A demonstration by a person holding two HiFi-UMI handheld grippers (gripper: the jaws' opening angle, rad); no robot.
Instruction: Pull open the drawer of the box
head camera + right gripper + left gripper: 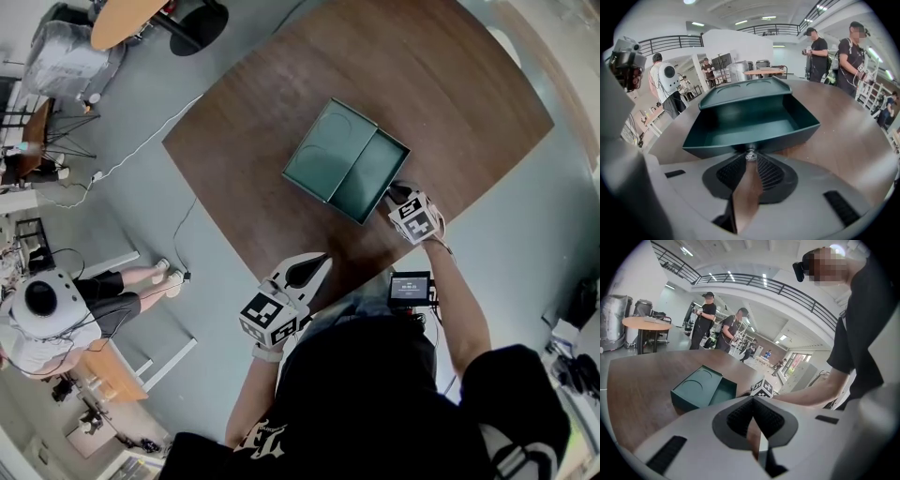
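drawer (750,125) of the dark green box (328,150) stands pulled out, its bare inside showing. the box sits near the middle of the brown desk (431,84), turned at an angle to the desk's edges, and its top has two shallow round hollows pressed into it. the drawer sticks out on the side that faces the right gripper (396,195).

in the right gripper view the jaws are clenched on a small shiny knob (750,154) at the middle of the drawer's front wall, pinched right at their tips. from the head view that gripper's marker cube sits just off the drawer's near corner, with the person's forearm running back from it.

the left gripper (323,258) hangs well apart from the box, by the near edge of the desk and close to the person's body, its tips pointing roughly toward the box. its jaws are pressed together with nothing between them. in its own view the box and the open drawer lie ahead on the desk, and the other gripper's marker cube shows just past the drawer.

around the room, a round table (127,19) stands far off on the grey floor, a white cable (141,145) trails past the desk's corner, someone sits on the floor (47,319) to the left, and two people (820,49) stand beyond the desk.
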